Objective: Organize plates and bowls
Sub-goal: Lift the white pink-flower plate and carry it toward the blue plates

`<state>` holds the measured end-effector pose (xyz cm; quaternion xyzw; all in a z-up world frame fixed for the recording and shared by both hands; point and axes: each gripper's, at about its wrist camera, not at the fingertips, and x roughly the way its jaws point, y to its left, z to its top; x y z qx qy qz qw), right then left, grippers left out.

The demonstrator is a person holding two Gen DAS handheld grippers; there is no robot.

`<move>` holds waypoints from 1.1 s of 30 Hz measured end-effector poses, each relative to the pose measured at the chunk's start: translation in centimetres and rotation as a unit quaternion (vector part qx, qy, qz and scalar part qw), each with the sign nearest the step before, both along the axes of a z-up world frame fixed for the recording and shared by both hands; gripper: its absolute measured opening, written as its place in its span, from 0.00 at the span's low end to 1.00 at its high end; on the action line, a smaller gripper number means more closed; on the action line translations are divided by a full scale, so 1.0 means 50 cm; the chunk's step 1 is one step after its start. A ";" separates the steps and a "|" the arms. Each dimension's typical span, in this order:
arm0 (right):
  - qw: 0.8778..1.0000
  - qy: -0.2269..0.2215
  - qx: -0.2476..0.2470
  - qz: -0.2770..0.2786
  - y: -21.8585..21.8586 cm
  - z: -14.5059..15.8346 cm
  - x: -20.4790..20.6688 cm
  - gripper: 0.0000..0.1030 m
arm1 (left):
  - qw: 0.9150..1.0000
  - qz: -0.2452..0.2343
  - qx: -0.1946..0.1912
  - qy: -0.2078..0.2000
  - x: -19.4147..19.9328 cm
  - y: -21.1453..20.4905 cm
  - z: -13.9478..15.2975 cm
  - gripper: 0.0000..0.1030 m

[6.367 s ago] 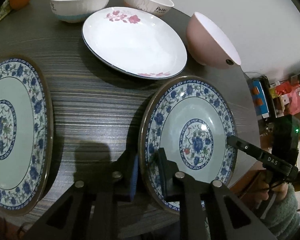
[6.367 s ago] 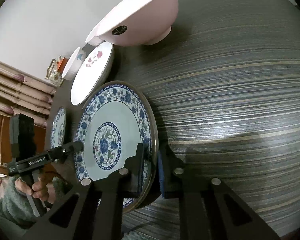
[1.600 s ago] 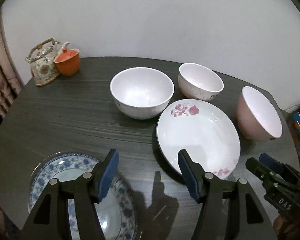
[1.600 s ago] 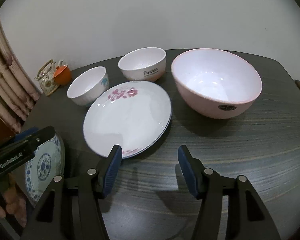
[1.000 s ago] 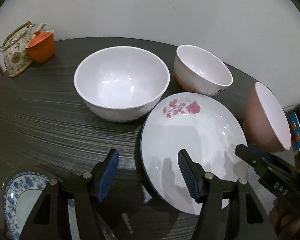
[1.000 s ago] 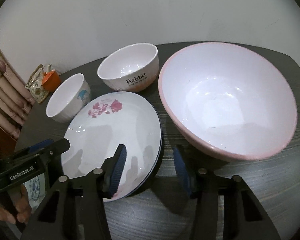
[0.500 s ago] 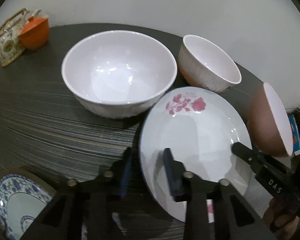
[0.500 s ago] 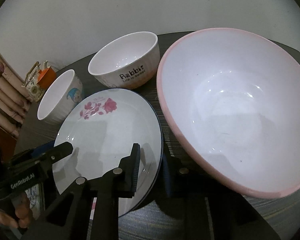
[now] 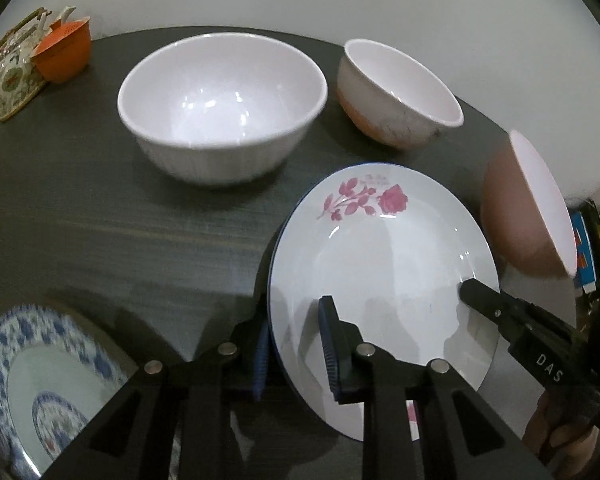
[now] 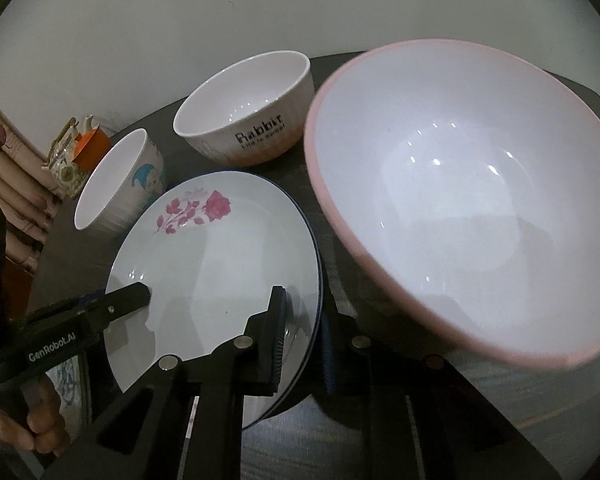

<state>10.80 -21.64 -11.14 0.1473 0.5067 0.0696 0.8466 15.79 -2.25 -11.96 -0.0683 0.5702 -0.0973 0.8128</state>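
Rose plate (image 9: 380, 280) is boxed in: white bowl (image 9: 220, 108) behind-left, Rabbit bowl (image 10: 248, 116) behind, big pink bowl (image 10: 460, 208) tight against its right rim. Only narrow gaps between them. Dark table (image 9: 120, 220) is bare to the plate's left, up to the blue-patterned plate (image 9: 32, 380). Teapot (image 9: 8, 68) and orange cup (image 9: 62, 54) crowd the far-left corner.

Left gripper (image 9: 296, 350) clamps the near-left rim of the rose-print plate (image 9: 384, 264). Right gripper (image 9: 466, 290) grips its right rim. The blue-patterned plate (image 9: 16, 364) lies at lower left on the dark table (image 9: 100, 216).
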 end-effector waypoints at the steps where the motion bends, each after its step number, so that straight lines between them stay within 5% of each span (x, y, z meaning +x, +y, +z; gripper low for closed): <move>1: 1.000 0.003 0.001 0.000 0.000 0.000 -0.004 0.15 | 1.000 -0.002 0.000 0.003 -0.010 -0.001 0.000 0.22; 21: 0.997 0.079 0.008 0.003 0.006 0.006 -0.212 0.15 | 0.998 -0.041 -0.001 0.048 -0.182 0.002 0.005 0.22; 33: 0.997 0.078 0.009 0.005 -0.006 0.008 -0.263 0.16 | 0.998 -0.039 0.000 0.039 -0.190 0.001 -0.001 0.22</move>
